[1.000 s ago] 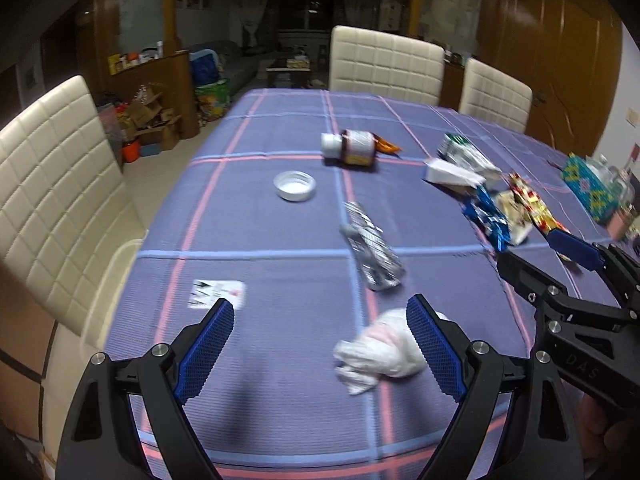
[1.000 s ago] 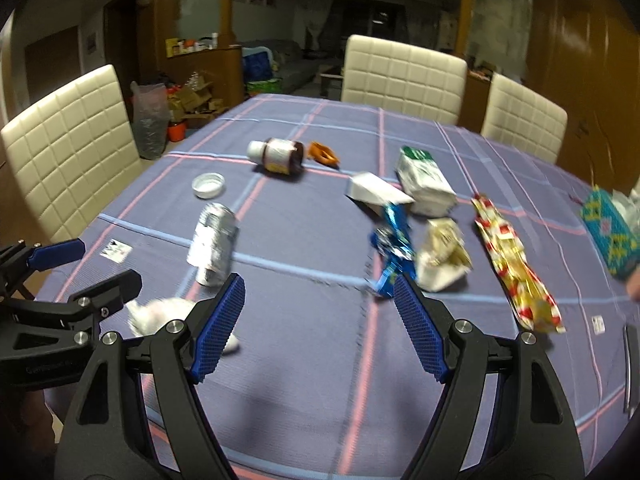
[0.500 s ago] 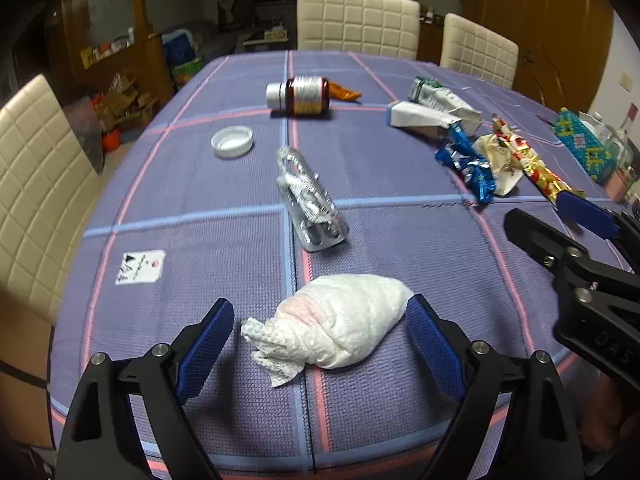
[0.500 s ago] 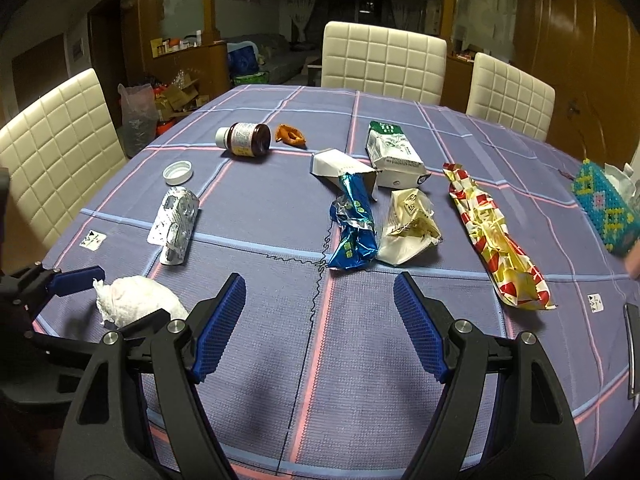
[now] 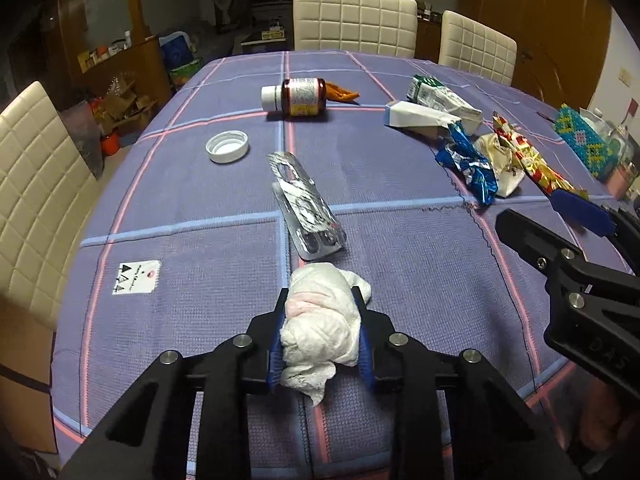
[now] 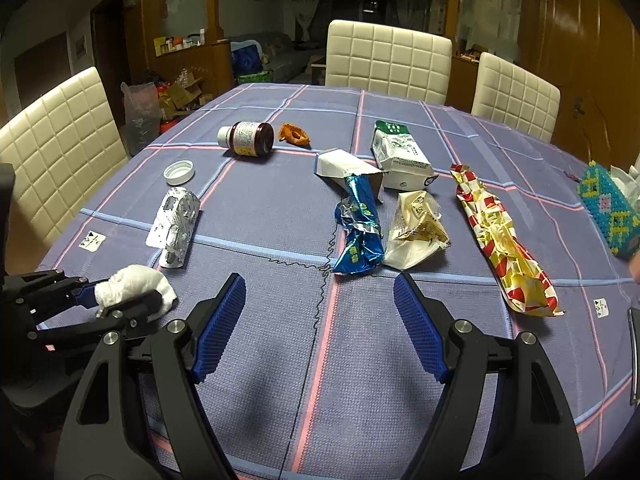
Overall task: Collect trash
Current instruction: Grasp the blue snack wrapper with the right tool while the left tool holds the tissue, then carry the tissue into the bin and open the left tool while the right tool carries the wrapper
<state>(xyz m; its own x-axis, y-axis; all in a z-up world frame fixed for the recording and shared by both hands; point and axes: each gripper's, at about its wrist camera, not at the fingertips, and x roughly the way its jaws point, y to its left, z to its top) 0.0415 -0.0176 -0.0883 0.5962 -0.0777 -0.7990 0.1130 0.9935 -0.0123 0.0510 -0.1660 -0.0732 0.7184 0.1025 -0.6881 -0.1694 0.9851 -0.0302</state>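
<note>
Since half a second ago the left gripper (image 5: 320,334) has closed its jaws, which stood wide on either side of the crumpled white tissue (image 5: 320,320); its blue pads now squeeze the wad between them, and the tissue bulges up and out past the fingertips. The tissue sits at the near edge of the purple checked tablecloth (image 5: 192,208), and whether it touches the cloth cannot be told.

Taking the tissue as the landmark: just beyond it lies the silver blister pack (image 5: 306,208), close but not touching. Farther beyond and to the left sits the white bottle cap (image 5: 227,146), and behind that the brown pill bottle (image 5: 298,96) on its side with an orange scrap (image 5: 340,93) at its base. Well to the right of the tissue lie the blue foil wrapper (image 6: 358,228), the cream wrapper (image 6: 416,232), the white carton (image 6: 400,156) and the red-and-yellow wrapper (image 6: 500,240).

The right gripper (image 6: 320,324) hovers to the right of the tissue, jaws spread wide with nothing between them, over bare cloth.
</note>
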